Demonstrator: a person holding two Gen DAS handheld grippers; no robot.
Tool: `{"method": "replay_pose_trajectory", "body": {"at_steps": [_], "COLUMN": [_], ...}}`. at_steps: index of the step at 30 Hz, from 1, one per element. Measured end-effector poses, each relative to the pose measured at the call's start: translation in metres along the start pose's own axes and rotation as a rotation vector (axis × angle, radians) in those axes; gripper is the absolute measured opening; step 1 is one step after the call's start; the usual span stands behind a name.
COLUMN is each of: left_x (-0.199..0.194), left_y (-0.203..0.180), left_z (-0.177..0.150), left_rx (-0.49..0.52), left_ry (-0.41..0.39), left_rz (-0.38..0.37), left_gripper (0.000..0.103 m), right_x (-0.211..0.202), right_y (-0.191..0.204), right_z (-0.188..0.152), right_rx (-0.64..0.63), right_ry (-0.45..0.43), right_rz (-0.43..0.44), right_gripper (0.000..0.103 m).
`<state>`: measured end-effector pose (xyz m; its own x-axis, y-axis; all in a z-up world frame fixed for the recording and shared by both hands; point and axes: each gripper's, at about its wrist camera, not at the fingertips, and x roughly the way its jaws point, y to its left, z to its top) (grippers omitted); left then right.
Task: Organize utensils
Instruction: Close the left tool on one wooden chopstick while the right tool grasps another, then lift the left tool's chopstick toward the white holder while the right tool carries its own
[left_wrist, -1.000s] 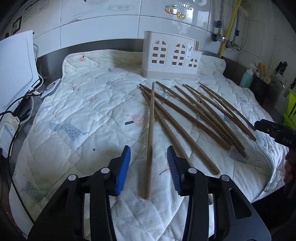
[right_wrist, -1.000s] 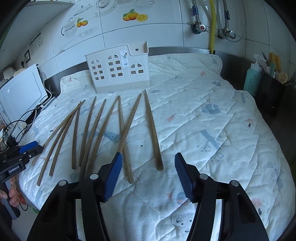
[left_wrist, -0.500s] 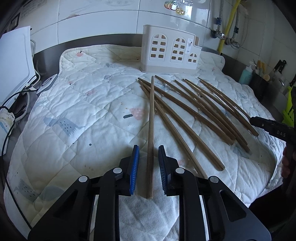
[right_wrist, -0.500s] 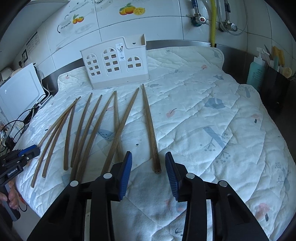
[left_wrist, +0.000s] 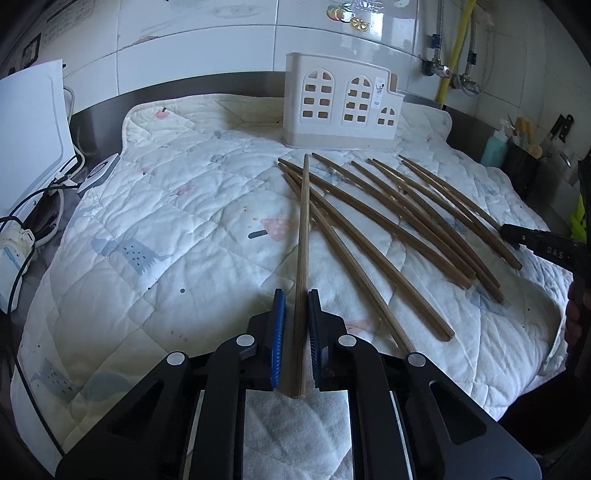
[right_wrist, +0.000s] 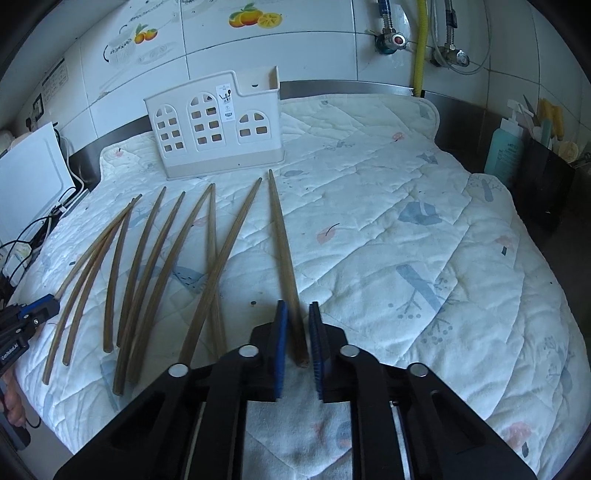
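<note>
Several long brown chopsticks (left_wrist: 402, 225) lie fanned out on a white quilted mat (left_wrist: 166, 229) in front of a white plastic utensil holder (left_wrist: 341, 105). My left gripper (left_wrist: 295, 302) is shut on the leftmost chopstick (left_wrist: 303, 236), near its thick end. In the right wrist view my right gripper (right_wrist: 297, 314) is shut on the rightmost chopstick (right_wrist: 282, 251), near its thick end. The holder (right_wrist: 216, 122) stands at the back of the mat, and the other chopsticks (right_wrist: 147, 266) lie to the left.
A white appliance and cables (left_wrist: 26, 155) sit at the mat's left edge. A teal bottle (right_wrist: 504, 147) and a dark container of tools (right_wrist: 546, 184) stand at the right. A tiled wall with pipes (right_wrist: 419, 44) is behind.
Both grippers have closed from wide open onto a chopstick each. Both have moved forward a little along the mat.
</note>
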<state>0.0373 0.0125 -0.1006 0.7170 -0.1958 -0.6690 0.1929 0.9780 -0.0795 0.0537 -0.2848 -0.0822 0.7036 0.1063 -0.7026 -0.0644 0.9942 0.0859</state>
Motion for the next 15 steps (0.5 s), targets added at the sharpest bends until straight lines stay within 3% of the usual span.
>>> {"method": "replay_pose_trajectory", "body": {"at_steps": [2, 12, 15], "left_x": [-0.001, -0.021, -0.028], "left_y": [0.002, 0.000, 0.002], "left_z": [0.000, 0.008, 0.011], "left_rx": [-0.008, 0.003, -0.016], "left_ry": [-0.001, -0.031, -0.052], "left_rz": [-0.009, -0.017, -0.024], "left_gripper": [0.006, 0.005, 0.005], "right_x": [-0.006, -0.058, -0.060], "right_y": [-0.001, -0.001, -0.002], "right_z": [0.001, 0.019, 0.018], "right_rx": [-0.002, -0.035, -0.031], "right_ry": [-0.018, -0.151, -0.154], "right_rz": [-0.014, -0.027, -0.018], "right_gripper": [0.007, 0.003, 0.003]}}
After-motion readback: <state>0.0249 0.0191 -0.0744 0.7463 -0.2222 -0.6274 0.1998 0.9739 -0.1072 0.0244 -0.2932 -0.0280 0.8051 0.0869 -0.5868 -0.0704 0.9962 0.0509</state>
